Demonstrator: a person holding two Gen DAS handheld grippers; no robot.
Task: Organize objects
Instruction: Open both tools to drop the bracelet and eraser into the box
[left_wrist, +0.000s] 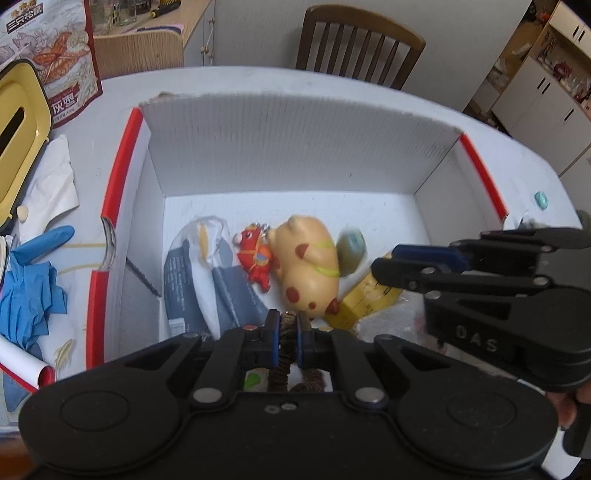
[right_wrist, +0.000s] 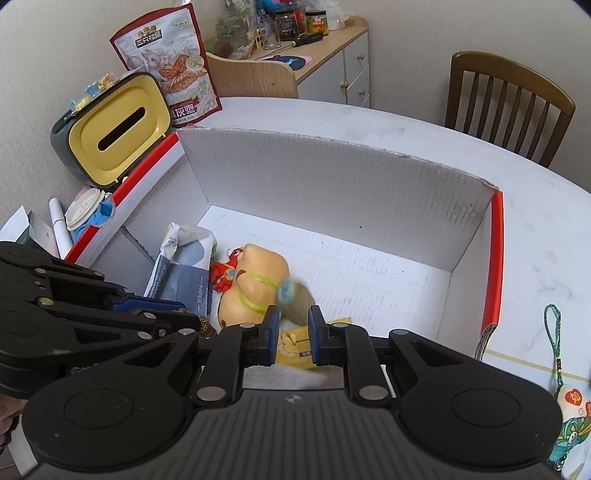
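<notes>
A white cardboard box (left_wrist: 303, 144) with red rims stands open on the table, and both grippers are over its near side. Inside lie a grey-white paper pack (left_wrist: 199, 273), a red toy figure (left_wrist: 256, 258), a tan spotted pig toy (left_wrist: 308, 266) and a yellow packet (left_wrist: 369, 295). My left gripper (left_wrist: 287, 339) is shut on a brown beaded string (left_wrist: 284, 354). My right gripper (right_wrist: 291, 332) is open over the box. Just beyond its fingertips a small greenish object (right_wrist: 293, 295) with a blue top shows blurred beside the pig toy (right_wrist: 255, 280).
To the left of the box are a yellow-lidded tissue box (right_wrist: 118, 136), a snack bag (right_wrist: 173, 62), blue gloves (left_wrist: 29, 295) and rolled paper (right_wrist: 61, 229). A charm on a green cord (right_wrist: 569, 413) lies on the table at the right. A wooden chair (right_wrist: 506, 99) stands behind.
</notes>
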